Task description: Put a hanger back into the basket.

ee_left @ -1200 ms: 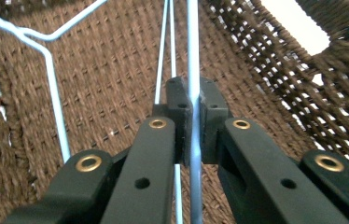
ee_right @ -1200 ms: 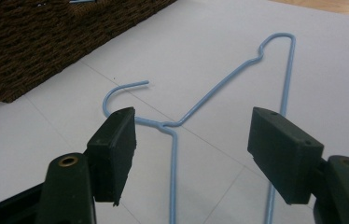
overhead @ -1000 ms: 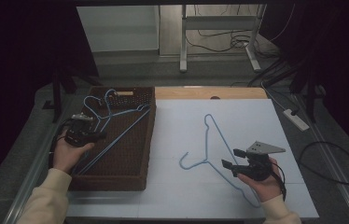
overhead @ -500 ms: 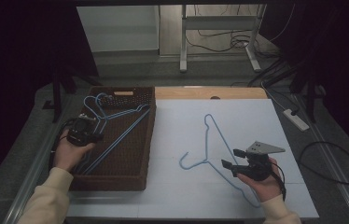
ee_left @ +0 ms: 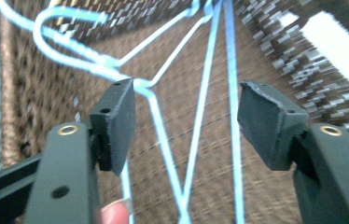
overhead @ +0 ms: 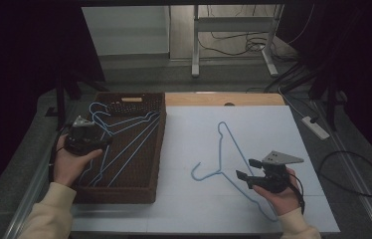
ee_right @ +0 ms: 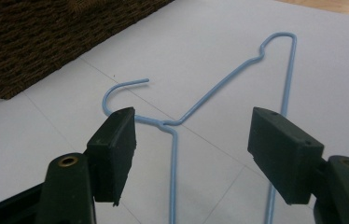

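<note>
A light blue wire hanger (overhead: 233, 162) (ee_right: 219, 98) lies flat on the white table sheet (overhead: 273, 124). My right gripper (overhead: 248, 172) (ee_right: 191, 154) hovers open just above its lower arm, jaws pointing toward the hook and neck. A brown woven basket (overhead: 156, 149) stands to the left and holds more blue hangers (overhead: 124, 139) (ee_left: 182, 116). At the basket's left side my left gripper (overhead: 99, 142) (ee_left: 186, 126) is open, its jaws spread over the hanger wires near a neck twist, gripping nothing.
A wooden strip (overhead: 224, 98) runs along the table's far edge. A power strip (overhead: 316, 127) and cables (overhead: 353, 172) lie on the floor to the right. Metal desk legs (overhead: 233, 45) stand beyond the table.
My left gripper has moved nearer and lower along the basket's left side, over the hangers. The right gripper and the hanger on the sheet have stayed put.
</note>
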The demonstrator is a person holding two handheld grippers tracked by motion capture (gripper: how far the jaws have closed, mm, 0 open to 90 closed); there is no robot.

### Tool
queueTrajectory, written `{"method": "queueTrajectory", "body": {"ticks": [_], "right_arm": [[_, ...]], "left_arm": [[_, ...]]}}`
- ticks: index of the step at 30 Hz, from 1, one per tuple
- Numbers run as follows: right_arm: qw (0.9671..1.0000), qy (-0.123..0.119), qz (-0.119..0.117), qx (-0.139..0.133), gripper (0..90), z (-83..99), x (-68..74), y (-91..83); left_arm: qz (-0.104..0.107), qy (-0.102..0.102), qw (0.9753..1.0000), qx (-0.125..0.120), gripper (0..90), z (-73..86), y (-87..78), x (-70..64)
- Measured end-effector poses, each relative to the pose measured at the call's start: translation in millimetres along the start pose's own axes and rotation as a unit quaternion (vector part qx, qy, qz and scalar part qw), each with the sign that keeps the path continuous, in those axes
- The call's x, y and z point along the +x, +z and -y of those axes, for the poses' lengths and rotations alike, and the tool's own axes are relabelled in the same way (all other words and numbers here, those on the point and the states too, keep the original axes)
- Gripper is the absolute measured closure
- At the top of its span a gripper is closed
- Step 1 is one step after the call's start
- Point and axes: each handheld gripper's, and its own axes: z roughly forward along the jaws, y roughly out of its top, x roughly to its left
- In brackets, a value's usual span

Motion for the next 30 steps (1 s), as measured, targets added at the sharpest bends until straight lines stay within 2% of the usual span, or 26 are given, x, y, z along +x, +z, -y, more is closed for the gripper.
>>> {"method": "queueTrajectory", "body": {"ticks": [3,7,11,12,13,16,21,24,30], "right_arm": [[1.0000,0.000,0.000,0.001,33.0,0.1,-0.2,0.1],[1.0000,0.003,0.001,0.001,32.8,0.1,-1.8,-0.8],[1.0000,0.005,0.004,0.002,32.4,0.6,-4.9,-2.1],[1.0000,0.005,0.004,0.002,32.4,0.6,-4.9,-2.1],[1.0000,0.007,0.005,0.004,32.2,1.0,-6.6,-2.4],[0.9999,0.009,0.007,0.004,32.0,1.5,-8.6,-3.1],[0.9999,0.012,0.006,0.005,31.7,1.9,-10.2,-3.7],[0.9999,0.011,0.007,0.007,31.6,2.2,-10.6,-3.5],[0.9999,0.010,0.008,0.008,31.6,2.3,-11.3,-3.7]], "left_arm": [[0.016,0.013,0.9992,-0.035,32.6,0.5,-14.6,-8.1],[0.040,0.023,0.9964,-0.072,31.1,3.1,-30.5,-18.6],[0.060,0.031,0.9932,-0.095,30.1,6.8,-43.2,-31.9],[0.060,0.031,0.9932,-0.095,30.1,6.8,-43.2,-31.9],[0.071,0.037,0.9913,-0.104,30.2,8.8,-48.7,-40.2],[0.088,0.045,0.9893,-0.107,30.1,10.6,-53.5,-52.3],[0.120,0.047,0.9857,-0.109,29.9,12.7,-55.6,-67.7],[0.140,0.046,0.9827,-0.112,29.6,13.5,-54.7,-76.4],[0.148,0.058,0.9822,-0.099,29.4,12.3,-46.8,-93.1]]}}
